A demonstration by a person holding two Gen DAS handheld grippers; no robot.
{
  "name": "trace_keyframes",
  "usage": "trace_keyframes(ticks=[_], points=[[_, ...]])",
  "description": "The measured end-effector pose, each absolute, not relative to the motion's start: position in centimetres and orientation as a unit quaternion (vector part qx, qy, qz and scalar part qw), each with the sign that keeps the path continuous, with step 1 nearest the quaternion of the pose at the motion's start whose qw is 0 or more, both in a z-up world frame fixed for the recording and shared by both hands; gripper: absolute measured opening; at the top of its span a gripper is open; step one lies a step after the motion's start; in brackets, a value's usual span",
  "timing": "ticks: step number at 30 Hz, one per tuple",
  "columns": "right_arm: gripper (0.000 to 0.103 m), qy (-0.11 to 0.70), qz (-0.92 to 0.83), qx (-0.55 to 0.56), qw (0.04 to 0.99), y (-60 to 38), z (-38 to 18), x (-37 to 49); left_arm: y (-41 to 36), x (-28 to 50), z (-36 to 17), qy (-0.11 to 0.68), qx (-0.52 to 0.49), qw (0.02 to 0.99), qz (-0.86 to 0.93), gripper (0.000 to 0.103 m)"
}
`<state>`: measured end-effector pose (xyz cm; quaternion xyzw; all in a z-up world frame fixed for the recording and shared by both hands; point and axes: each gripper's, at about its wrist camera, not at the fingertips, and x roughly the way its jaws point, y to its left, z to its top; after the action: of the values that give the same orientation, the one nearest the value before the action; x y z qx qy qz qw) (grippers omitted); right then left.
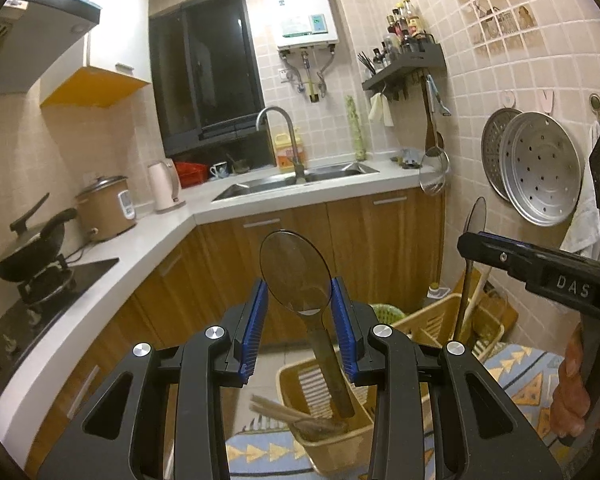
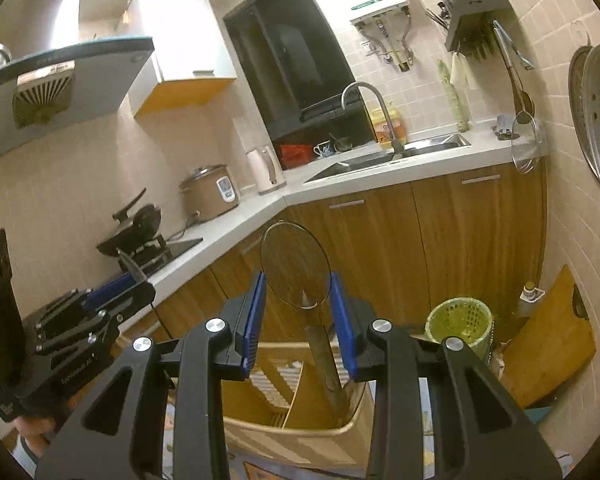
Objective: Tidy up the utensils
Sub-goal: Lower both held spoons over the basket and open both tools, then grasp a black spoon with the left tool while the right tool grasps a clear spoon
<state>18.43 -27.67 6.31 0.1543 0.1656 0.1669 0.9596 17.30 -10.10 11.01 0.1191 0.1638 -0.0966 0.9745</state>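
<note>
My left gripper is shut on the bowl of a metal spoon, which stands upright. The spoon's handle reaches down into a tan plastic utensil basket that holds wooden chopsticks. My right gripper is shut on a second spoon, bowl up. That handle points down into a compartment of the same basket. In the left wrist view the right gripper shows at the right edge with its spoon. The left gripper shows at the left of the right wrist view.
The basket stands on a patterned mat. A green mesh bin and a wooden cutting board stand behind it against the wooden cabinets. The counter carries a sink, a kettle, a rice cooker and a wok. Steamer trays hang on the right wall.
</note>
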Motion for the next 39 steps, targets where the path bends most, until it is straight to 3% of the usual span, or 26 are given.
trace_keyframes(ticks=[2,5,6,8,16,22,25,30,34,39], points=[[0.031,0.168,0.172,0.156,0.958,-27.7,6.2,18.0,-9.8,17.1,10.7,0.169,0.117,0.973,-0.103,0.033],[0.035,0.174,0.17,0.15,0.958,-27.7,6.2,16.8,-9.1,16.3,10.6,0.172,0.11,0.972,-0.113,0.044],[0.04,0.175,0.169,0.149,0.958,-27.8,6.3,16.4,-8.9,16.0,10.7,0.173,0.106,0.972,-0.116,0.045],[0.059,0.171,0.169,0.153,0.959,-28.2,6.7,15.0,-8.2,15.2,11.3,0.178,0.091,0.971,-0.129,0.047],[0.059,0.217,0.166,0.136,0.952,-27.9,9.2,9.9,-6.0,9.6,14.1,0.199,0.055,0.965,-0.163,0.056],[0.059,0.355,0.187,0.104,0.91,-24.9,7.7,7.9,-3.3,5.9,13.3,0.256,0.031,0.95,-0.176,0.063],[0.058,0.449,0.209,0.081,0.865,-22.2,4.2,7.3,-1.3,5.1,10.5,0.312,0.007,0.931,-0.187,0.063],[0.042,0.545,0.228,0.039,0.806,-18.0,-2.1,5.4,1.2,3.9,3.3,0.404,0.003,0.899,-0.167,0.061],[0.03,0.576,0.22,0.029,0.787,-16.5,-4.6,4.5,2.7,2.9,-0.9,0.45,-0.014,0.876,-0.173,0.056],[0.027,0.597,0.195,0.024,0.778,-16.1,-5.7,3.9,3.1,1.4,-3.3,0.466,-0.013,0.864,-0.19,0.051]])
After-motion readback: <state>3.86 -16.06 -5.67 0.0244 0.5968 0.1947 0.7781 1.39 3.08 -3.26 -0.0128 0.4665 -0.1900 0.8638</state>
